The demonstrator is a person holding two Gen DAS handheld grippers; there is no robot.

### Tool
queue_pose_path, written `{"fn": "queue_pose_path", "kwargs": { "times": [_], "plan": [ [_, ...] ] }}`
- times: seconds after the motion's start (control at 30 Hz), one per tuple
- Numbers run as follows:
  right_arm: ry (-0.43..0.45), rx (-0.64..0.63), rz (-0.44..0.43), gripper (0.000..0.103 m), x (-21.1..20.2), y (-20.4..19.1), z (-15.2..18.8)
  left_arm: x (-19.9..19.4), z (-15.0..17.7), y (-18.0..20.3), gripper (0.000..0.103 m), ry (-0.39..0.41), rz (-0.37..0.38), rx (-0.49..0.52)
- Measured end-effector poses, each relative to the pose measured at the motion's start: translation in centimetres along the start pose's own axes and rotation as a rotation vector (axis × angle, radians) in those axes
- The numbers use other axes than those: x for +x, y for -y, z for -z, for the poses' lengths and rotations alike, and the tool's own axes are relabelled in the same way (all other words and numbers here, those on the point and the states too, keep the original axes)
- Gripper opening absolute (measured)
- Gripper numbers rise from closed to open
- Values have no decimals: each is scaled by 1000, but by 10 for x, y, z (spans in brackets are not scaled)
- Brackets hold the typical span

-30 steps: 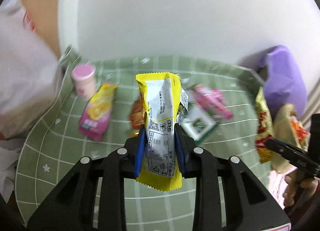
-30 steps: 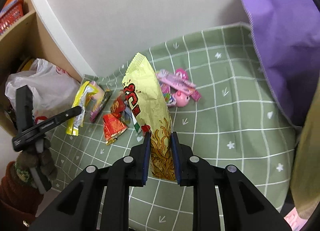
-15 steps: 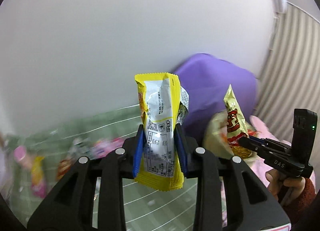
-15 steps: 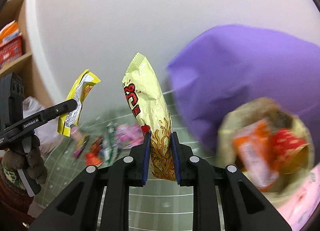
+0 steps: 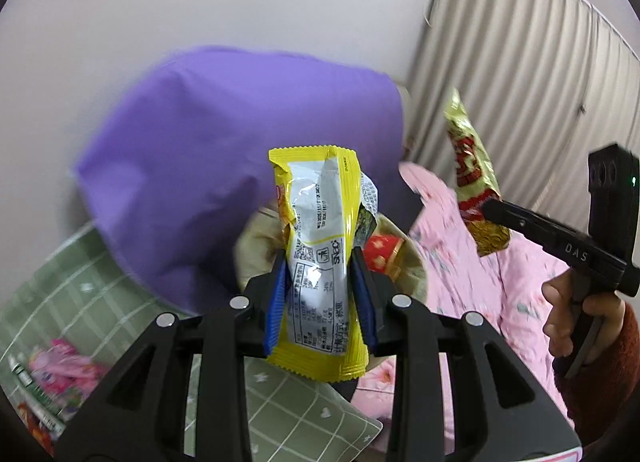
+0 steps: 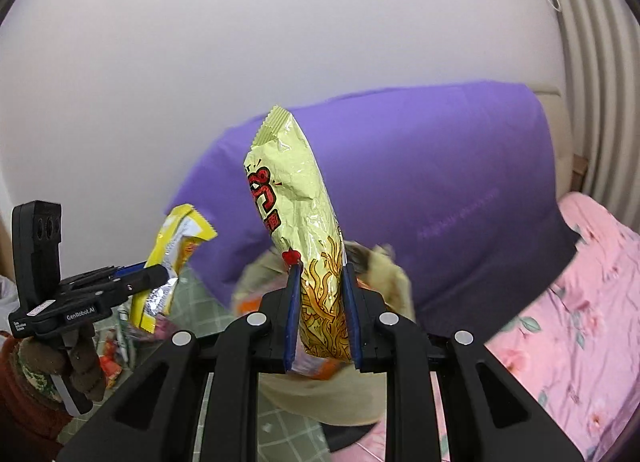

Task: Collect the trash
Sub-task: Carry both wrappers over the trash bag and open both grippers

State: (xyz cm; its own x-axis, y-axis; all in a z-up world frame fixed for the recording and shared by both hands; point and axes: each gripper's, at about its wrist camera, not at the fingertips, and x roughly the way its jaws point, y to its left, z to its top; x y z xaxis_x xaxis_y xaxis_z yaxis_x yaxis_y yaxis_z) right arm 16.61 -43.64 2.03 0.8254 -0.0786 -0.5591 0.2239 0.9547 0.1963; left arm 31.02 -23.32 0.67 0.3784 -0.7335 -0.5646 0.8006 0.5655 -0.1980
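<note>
My left gripper is shut on a yellow and silver snack wrapper, held upright; it also shows in the right wrist view. My right gripper is shut on a gold snack bag with red letters, also seen in the left wrist view. Both wrappers hang just above a beige trash bag with its mouth open, which holds red and orange wrappers.
A purple pillow stands behind the bag against the white wall. A pink floral quilt lies to the right. Several wrappers lie on the green checked sheet at lower left. Curtains hang at the right.
Both grippers have swung right, away from the wrappers on the green sheet, and now hold their wrappers over the open trash bag by the purple pillow.
</note>
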Motion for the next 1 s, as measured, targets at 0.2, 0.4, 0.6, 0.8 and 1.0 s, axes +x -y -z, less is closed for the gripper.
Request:
{"fn": "queue_pose_path", "kwargs": {
  "times": [0.2, 0.4, 0.6, 0.8, 1.0],
  "plan": [
    [-171, -30, 27, 20, 70, 21, 13, 80, -1, -3, 29, -207, -83, 1],
    [-275, -75, -30, 20, 142, 23, 23, 131, 0, 6, 29, -286, -88, 42],
    [-287, -62, -54, 20, 157, 21, 26, 152, 0, 5, 29, -313, -66, 26],
    [-292, -28, -43, 20, 150, 31, 34, 155, 7, 4, 29, -320, -39, 28],
    [-268, 20, -46, 20, 127, 32, 40, 155, 9, 4, 29, -321, -30, 29]
  ]
}}
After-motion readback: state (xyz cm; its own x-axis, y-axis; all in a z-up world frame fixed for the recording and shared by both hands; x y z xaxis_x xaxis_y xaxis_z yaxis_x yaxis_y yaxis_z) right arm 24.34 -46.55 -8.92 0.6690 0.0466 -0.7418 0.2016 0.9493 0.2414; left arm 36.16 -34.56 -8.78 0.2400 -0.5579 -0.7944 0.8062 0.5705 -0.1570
